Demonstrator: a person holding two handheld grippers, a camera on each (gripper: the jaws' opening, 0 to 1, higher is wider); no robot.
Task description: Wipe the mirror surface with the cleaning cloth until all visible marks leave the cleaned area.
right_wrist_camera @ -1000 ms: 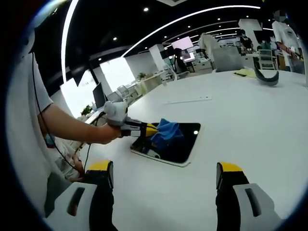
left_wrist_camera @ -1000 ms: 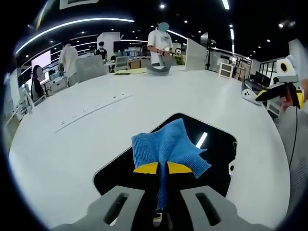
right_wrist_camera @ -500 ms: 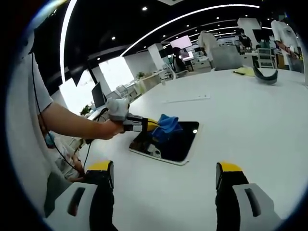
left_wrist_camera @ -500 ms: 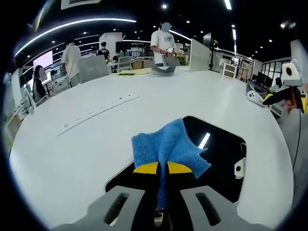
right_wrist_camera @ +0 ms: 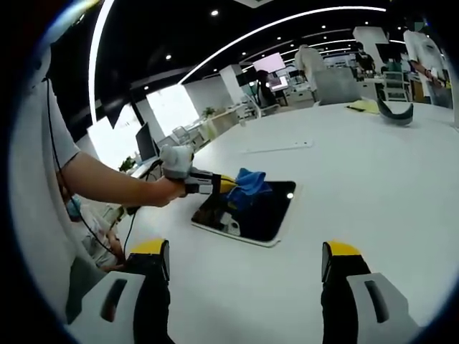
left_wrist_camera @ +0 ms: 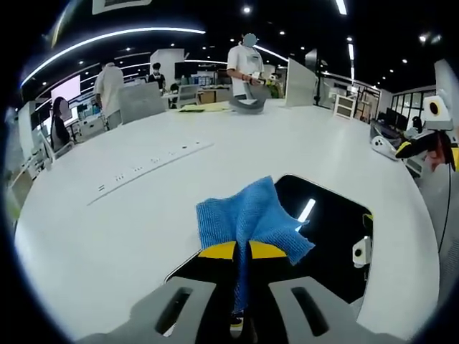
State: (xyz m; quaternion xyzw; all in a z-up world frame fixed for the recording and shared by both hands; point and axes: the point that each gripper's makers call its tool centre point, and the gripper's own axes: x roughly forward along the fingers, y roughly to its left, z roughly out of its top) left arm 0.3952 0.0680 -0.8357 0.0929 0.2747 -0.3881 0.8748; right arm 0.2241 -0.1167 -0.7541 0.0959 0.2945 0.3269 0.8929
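A blue cleaning cloth (left_wrist_camera: 251, 218) is pinched between the yellow tips of my left gripper (left_wrist_camera: 241, 250), hanging just above the dark mirror (left_wrist_camera: 326, 233) that lies flat on the white table (left_wrist_camera: 107, 229). In the right gripper view the same cloth (right_wrist_camera: 247, 188) and left gripper (right_wrist_camera: 224, 188) hover over the near left part of the mirror (right_wrist_camera: 262, 215). My right gripper (right_wrist_camera: 244, 261) stands open well in front of the mirror, above bare table, holding nothing. From the left gripper view the right gripper (left_wrist_camera: 430, 140) shows at the far right edge.
A long strip (left_wrist_camera: 150, 163) lies on the table beyond the mirror. A grey curved object (left_wrist_camera: 247, 105) and yellow papers sit at the far edge, where several people stand. A person's arm (right_wrist_camera: 107, 186) holds the left gripper. Desks and chairs fill the room behind.
The left gripper with the cloth has shifted slightly toward the mirror's near left side; the cloth stays gripped. The right gripper has stayed still and open.
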